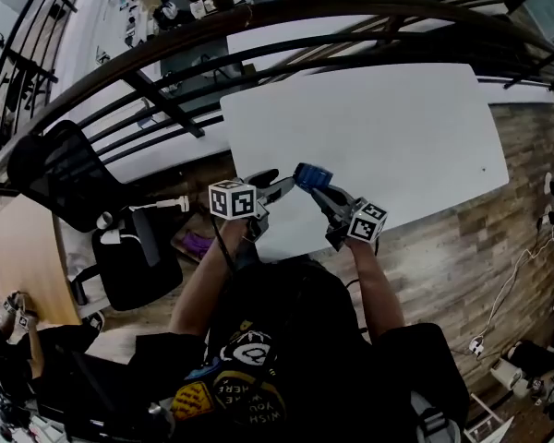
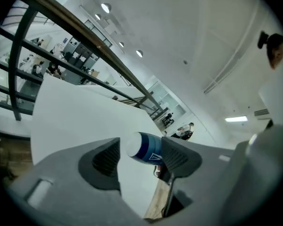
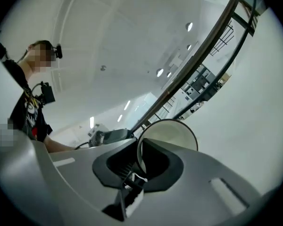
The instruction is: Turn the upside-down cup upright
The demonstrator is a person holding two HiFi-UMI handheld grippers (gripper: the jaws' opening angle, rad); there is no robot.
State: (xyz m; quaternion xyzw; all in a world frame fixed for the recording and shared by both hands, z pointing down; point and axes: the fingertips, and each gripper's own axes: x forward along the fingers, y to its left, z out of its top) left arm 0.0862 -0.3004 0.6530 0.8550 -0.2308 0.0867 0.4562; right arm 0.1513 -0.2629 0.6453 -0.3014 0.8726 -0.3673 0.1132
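Note:
A blue cup (image 1: 312, 175) with a white base hangs in the air over the near edge of the white table (image 1: 397, 137). My right gripper (image 1: 321, 195) is shut on its rim. In the right gripper view the cup's wall is pinched between the jaws, and its cream inside (image 3: 177, 135) faces the camera just past the right gripper (image 3: 140, 161). The cup (image 2: 144, 147) lies on its side in the left gripper view, white base towards the camera, close to the right-hand jaw. My left gripper (image 2: 140, 157) stands open beside it, and in the head view the left gripper (image 1: 275, 185) sits just left of the cup.
A black office chair (image 1: 65, 178) stands left of the table on the wooden floor (image 1: 462, 257). A dark curved railing (image 1: 258, 26) runs behind the table. A purple thing (image 1: 196, 244) lies under the table's near corner. Cables (image 1: 512, 284) trail on the floor at right.

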